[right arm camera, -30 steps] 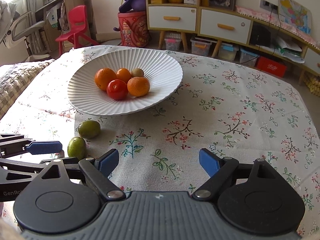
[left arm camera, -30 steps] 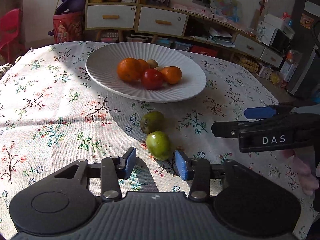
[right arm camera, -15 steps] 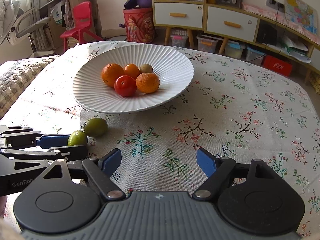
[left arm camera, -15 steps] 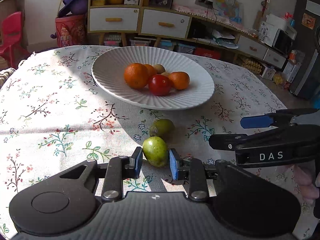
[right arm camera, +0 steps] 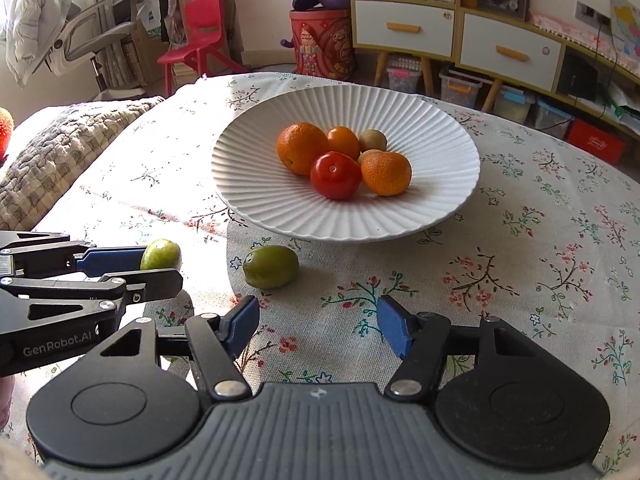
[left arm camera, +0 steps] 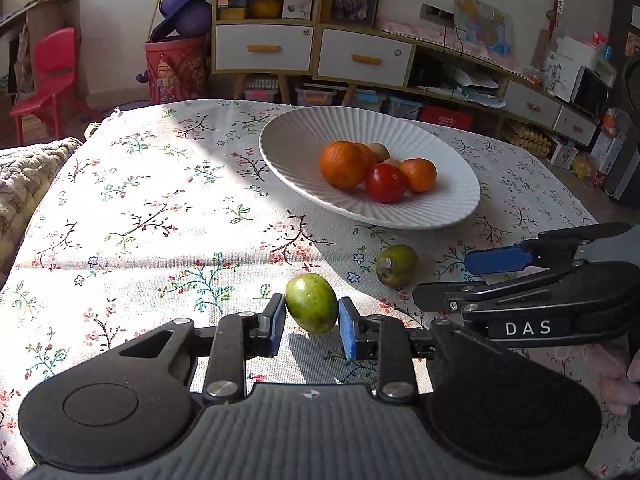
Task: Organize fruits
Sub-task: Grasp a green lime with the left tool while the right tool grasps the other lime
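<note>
Left wrist view: left gripper (left arm camera: 312, 320) is clamped on one green fruit (left arm camera: 311, 302), blue pads pressing both sides. Fruit sits between the fingertips just above the floral cloth (left arm camera: 152, 216); can't tell whether it touches the cloth. A second green fruit (left arm camera: 396, 264) lies on the cloth, near the plate (left arm camera: 296, 148) rim but apart from it, just beside the right gripper's fingers (left arm camera: 498, 260).

Plate count: one white ribbed plate, six fruits showing in it. Three orange: large orange (left arm camera: 343, 164), one small orange (left arm camera: 419, 174) at the right, another (left arm camera: 366, 154) mostly hidden behind the large one. One red tomato (left arm camera: 385, 182) in front. Two brownish-green small fruits at the back, one (left arm camera: 379, 151) clear, the other (right arm camera: 369, 155) mostly hidden between the tomato and the right-hand orange. They bunch together, touching.

Right wrist view: right gripper (right arm camera: 316, 322) has jaws at a middling gap and closing, nothing between them, only cloth below. The loose green fruit (right arm camera: 271, 266) is ahead of its left finger (right arm camera: 240, 322), not touching. Left gripper (right arm camera: 120, 268) comes in from the left edge with the held fruit (right arm camera: 161, 254) at its tip.

Totals: two green fruits off the plate, one held, one loose; six in the plate; two grippers. A hand (left arm camera: 616, 380) shows partly at the right edge under the right gripper.
</note>
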`<move>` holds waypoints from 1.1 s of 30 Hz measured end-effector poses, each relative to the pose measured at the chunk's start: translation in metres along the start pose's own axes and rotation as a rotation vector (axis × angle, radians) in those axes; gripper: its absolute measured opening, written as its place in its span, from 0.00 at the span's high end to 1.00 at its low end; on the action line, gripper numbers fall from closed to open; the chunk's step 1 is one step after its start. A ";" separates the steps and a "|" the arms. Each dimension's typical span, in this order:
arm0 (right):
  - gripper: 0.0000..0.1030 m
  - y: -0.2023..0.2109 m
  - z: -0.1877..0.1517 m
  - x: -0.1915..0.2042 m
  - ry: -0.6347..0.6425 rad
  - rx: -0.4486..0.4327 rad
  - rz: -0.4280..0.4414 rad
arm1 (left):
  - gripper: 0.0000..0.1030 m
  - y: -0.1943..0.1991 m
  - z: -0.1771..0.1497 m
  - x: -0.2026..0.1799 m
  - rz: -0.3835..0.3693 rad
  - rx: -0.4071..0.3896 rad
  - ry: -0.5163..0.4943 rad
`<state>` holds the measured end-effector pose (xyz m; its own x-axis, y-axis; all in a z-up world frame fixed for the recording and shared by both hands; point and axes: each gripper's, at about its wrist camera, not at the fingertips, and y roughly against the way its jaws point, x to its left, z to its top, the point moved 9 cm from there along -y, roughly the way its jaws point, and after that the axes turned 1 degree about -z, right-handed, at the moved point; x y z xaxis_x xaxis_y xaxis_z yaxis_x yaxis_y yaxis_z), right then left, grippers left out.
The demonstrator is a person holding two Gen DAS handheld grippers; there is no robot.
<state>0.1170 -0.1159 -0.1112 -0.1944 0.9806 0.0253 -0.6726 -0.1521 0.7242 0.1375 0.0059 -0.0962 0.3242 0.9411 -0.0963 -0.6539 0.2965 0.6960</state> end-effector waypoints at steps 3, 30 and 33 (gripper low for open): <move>0.49 -0.004 0.001 0.006 0.003 0.004 0.012 | 0.89 0.002 -0.001 0.004 0.003 0.000 0.007; 0.72 -0.012 0.007 0.016 -0.018 0.002 0.033 | 0.89 0.005 0.002 0.014 0.008 -0.004 0.013; 0.63 -0.013 0.009 0.016 -0.026 -0.007 0.037 | 0.89 0.004 0.000 0.015 0.012 0.005 0.014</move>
<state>0.1290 -0.0967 -0.1133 -0.2011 0.9771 0.0699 -0.6700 -0.1892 0.7179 0.1401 0.0208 -0.0948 0.3070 0.9467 -0.0979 -0.6544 0.2847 0.7005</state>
